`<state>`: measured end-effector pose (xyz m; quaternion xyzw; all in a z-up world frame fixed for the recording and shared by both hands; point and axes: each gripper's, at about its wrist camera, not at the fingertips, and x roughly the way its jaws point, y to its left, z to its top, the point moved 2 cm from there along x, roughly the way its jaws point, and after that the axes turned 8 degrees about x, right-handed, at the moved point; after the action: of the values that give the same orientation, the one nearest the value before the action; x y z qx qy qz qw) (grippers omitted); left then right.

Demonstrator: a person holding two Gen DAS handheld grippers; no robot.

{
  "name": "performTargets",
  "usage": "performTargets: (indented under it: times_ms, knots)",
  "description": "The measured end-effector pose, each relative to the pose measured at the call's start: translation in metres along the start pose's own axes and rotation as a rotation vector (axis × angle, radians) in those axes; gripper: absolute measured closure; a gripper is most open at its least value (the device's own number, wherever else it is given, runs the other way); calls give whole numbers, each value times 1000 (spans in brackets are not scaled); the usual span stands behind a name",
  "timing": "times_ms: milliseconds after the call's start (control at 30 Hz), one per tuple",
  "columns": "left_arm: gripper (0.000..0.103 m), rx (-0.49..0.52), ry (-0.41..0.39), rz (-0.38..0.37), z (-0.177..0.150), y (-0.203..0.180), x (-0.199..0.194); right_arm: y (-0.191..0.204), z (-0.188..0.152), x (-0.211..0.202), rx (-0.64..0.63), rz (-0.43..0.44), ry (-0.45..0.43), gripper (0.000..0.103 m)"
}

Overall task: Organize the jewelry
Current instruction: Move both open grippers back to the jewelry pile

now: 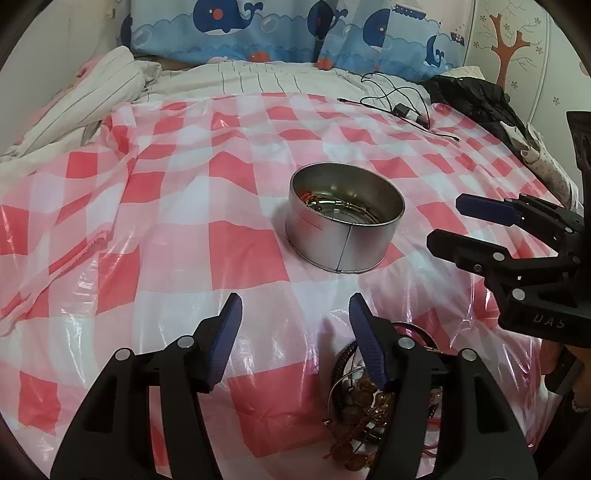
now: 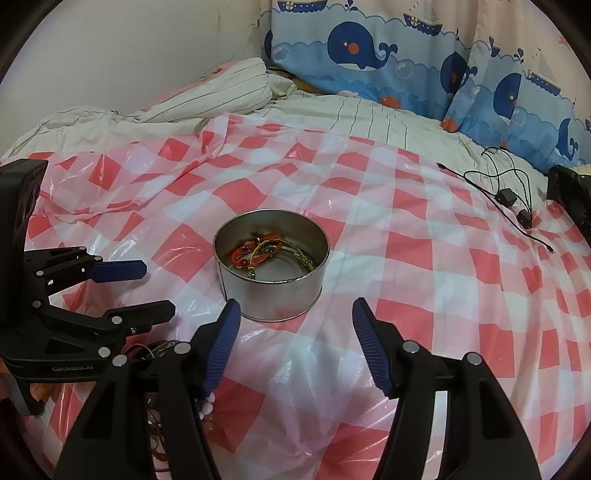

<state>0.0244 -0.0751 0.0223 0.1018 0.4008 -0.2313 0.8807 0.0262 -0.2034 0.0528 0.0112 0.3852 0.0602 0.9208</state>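
Note:
A round metal tin [image 1: 343, 225] [image 2: 271, 264] stands on the pink checked plastic sheet [image 1: 166, 221] [image 2: 424, 258]. Orange and gold bracelets [image 2: 266, 253] lie inside it. A pile of bracelets and beads [image 1: 360, 402] lies on the sheet under my left gripper's right finger; part of it shows at the left of the right wrist view [image 2: 159, 349]. My left gripper [image 1: 295, 306] [image 2: 159, 290] is open and empty above the sheet, short of the tin. My right gripper [image 2: 291, 310] [image 1: 443, 221] is open and empty just in front of the tin.
Whale-print pillows [image 1: 258, 29] [image 2: 406, 62] and a striped quilt [image 1: 110, 85] [image 2: 221, 96] lie at the back. A black cable with small adapters [image 1: 402, 107] [image 2: 506, 199] and a black bag [image 1: 476, 96] lie at the far right.

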Motion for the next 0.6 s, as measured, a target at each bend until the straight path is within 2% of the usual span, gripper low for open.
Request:
performTargets:
  times_ms: [600]
  knots:
    - [42,27,-1,0,0,-5,-2,2,1,-4,-17,-16,-13,37]
